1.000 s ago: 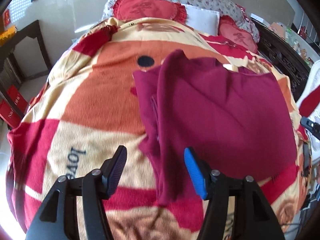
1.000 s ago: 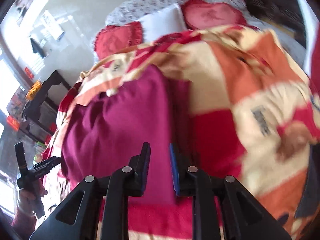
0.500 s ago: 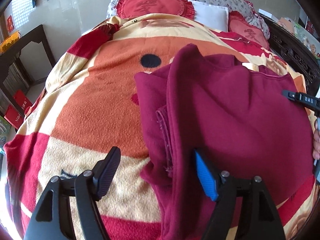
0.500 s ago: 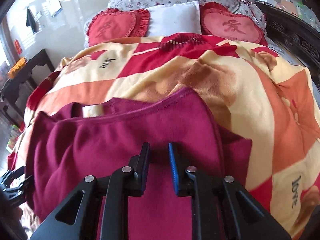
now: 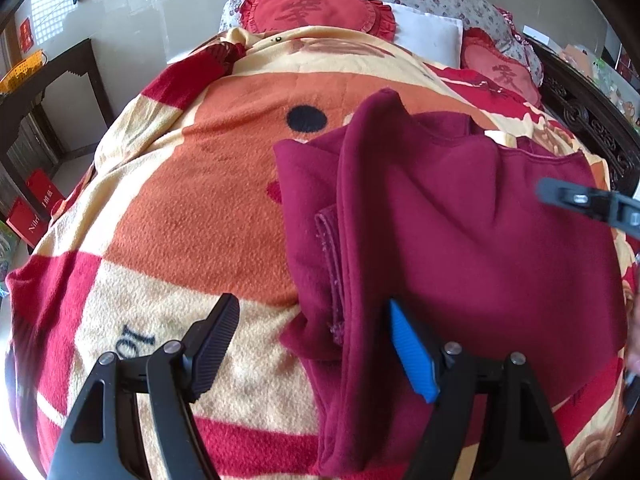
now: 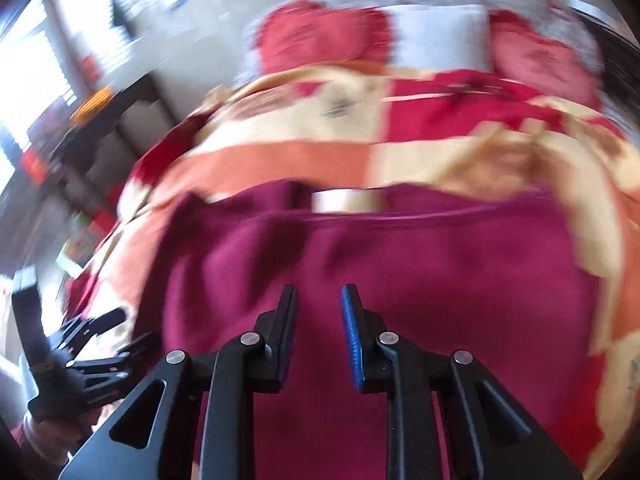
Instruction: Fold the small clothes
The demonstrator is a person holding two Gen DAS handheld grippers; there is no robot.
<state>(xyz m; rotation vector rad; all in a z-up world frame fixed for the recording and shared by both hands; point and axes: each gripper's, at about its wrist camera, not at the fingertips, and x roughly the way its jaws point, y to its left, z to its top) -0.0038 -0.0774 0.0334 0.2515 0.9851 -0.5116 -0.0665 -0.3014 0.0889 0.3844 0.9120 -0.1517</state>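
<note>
A maroon fleece top (image 5: 480, 240) lies on the bed blanket (image 5: 180, 200), its left side folded over with a sleeve cuff (image 5: 328, 248) showing beneath. My left gripper (image 5: 312, 304) stands open, straddling that folded left edge near the hem, and its pads do not press the cloth. My right gripper (image 6: 318, 292) hovers over the middle of the top (image 6: 400, 280), below the neck label (image 6: 344, 200). Its jaws are nearly shut and just starting to open, with nothing between them. Each view shows the other gripper: the right gripper (image 5: 580, 200) and the left gripper (image 6: 92, 344).
Red heart cushions (image 5: 316, 12) and a white pillow (image 5: 428, 36) lie at the head of the bed. A dark carved bed frame (image 5: 592, 128) runs along the right. A dark side table (image 5: 40, 92) and red bags (image 5: 36, 208) stand on the left.
The left jaws opened wider and moved closer over the folded left edge. The right gripper swung quickly from the top's right side to over its middle, and its view is now blurred.
</note>
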